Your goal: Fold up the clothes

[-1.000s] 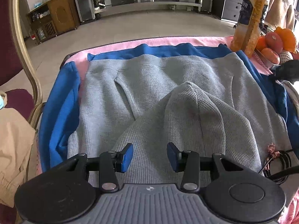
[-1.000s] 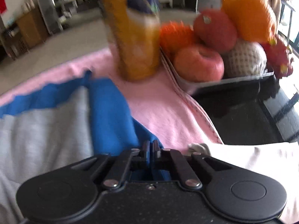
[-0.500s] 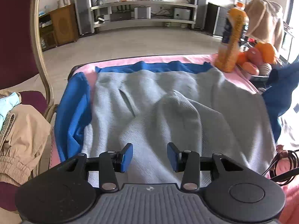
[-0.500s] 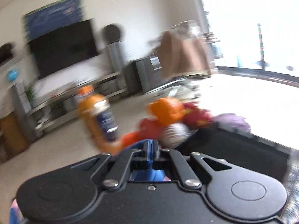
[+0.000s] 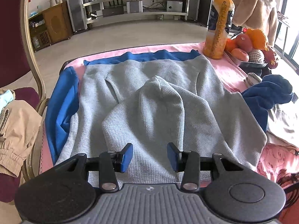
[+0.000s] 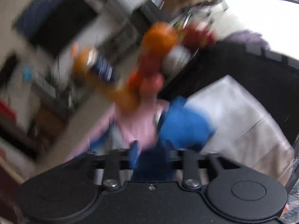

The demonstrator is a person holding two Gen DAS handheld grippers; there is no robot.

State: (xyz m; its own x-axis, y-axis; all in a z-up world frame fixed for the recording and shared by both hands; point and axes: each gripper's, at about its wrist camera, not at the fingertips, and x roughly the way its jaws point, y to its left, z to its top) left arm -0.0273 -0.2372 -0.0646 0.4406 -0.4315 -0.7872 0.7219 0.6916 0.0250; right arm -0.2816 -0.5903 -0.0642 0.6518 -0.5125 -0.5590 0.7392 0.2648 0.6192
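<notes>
A grey waffle-knit hoodie [image 5: 153,100] lies spread on a blue garment [image 5: 61,100], over the pink cloth [image 5: 231,74] that covers the table. My left gripper [image 5: 149,155] hovers open above the hoodie's near hem, with nothing between its fingers. The blue garment's right side is bunched in a heap [image 5: 267,93] beside the hoodie. The right wrist view is blurred by motion. My right gripper [image 6: 151,149] is there with its jaws opening. The blue cloth [image 6: 183,123] sits just beyond and between its fingers, and they do not press on it.
An orange juice bottle [image 5: 218,24] and a tray of fruit [image 5: 248,50] stand at the far right corner. White cloth [image 5: 280,123] lies at the right edge. A chair [image 5: 31,43] with beige clothes [image 5: 16,123] stands on the left. A cable [image 5: 287,183] lies at the near right.
The right gripper, shut on the blue cloth a second ago, swung up and rolled, and its fingers now stand apart. The blue side lies bunched at the right. The left gripper drew back.
</notes>
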